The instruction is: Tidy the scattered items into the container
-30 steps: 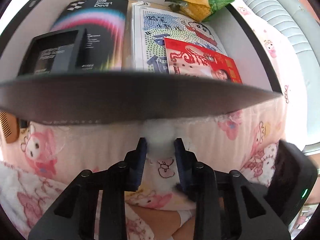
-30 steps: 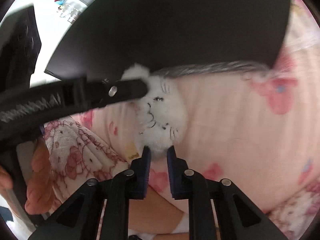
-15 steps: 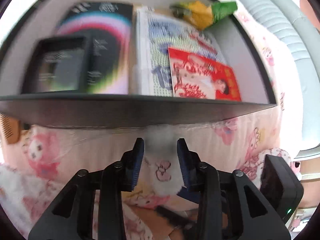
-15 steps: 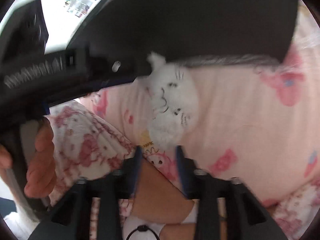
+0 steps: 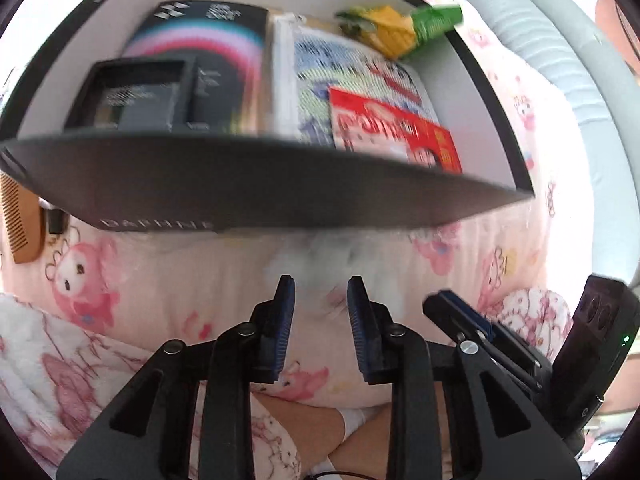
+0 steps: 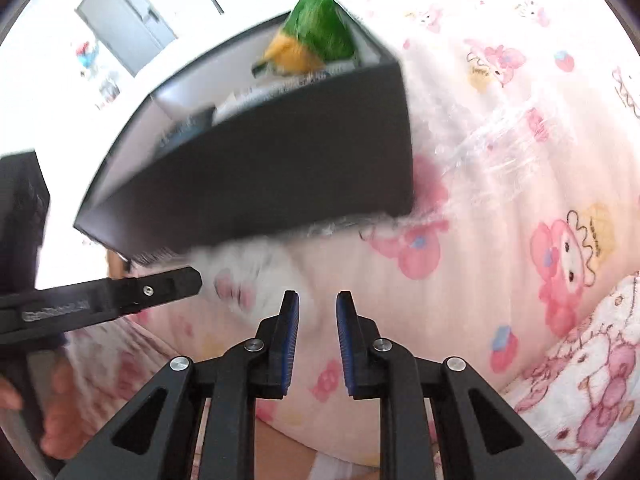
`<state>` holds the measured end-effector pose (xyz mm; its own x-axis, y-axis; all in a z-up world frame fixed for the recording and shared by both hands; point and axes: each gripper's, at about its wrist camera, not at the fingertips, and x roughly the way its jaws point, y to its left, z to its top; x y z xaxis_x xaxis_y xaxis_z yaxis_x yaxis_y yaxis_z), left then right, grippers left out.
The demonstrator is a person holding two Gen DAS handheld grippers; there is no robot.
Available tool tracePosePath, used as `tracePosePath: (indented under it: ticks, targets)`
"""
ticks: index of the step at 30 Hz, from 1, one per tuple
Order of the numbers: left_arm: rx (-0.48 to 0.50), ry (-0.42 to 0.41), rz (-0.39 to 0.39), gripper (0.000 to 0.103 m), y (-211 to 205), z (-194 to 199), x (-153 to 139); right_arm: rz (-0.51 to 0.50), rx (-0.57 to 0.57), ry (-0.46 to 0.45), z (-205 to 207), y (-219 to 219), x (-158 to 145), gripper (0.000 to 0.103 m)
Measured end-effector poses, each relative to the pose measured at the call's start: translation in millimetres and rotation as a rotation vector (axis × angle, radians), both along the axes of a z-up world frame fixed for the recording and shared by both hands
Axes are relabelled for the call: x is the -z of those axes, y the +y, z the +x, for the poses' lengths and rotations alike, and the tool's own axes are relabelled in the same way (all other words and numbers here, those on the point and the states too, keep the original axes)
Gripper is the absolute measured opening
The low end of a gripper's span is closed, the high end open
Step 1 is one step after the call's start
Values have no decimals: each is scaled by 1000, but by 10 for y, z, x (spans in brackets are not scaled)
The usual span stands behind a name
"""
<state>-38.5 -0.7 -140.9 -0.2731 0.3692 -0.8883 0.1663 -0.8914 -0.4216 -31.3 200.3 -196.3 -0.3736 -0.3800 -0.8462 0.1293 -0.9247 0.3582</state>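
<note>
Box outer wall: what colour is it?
Black outside, white inside; the box shows best in the left wrist view.

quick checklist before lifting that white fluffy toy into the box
1. White fluffy toy between the left tool's fingers: ok, though whether the pads press it, cannot tell; blurred.
2. Right tool clear of the toy: ok, its jaws have just been closing and the gap between them looks empty.
3. Box open on top: ok.
4. Free room inside the box: cannot tell; the black carton, red packet and green snack bag cover most of the floor.
5. Toy out from under the box wall: not ok, it sits right against it.
</note>
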Motion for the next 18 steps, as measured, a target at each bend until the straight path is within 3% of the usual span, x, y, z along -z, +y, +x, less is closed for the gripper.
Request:
tracePosePath:
  ticks: [5, 8, 11, 15, 18]
  targets:
    - [4, -33, -36, 34, -25, -129, 162, -183, -64, -148, -60, -21, 258, 20]
    - [20, -70, -81, 34, -30, -157, 276, -148, -100, -202, 3, -209, 458, 23]
    - [52, -58, -48, 33, -25, -123, 186, -163, -85, -214, -16, -192, 525, 23]
    - [121, -35, 11, 33, 44, 2, 41, -135, 17, -77, -71, 33, 219, 23]
    - [81, -2, 1, 33, -21, 68, -59, -126, 56, -4, -77, 169, 13, 23]
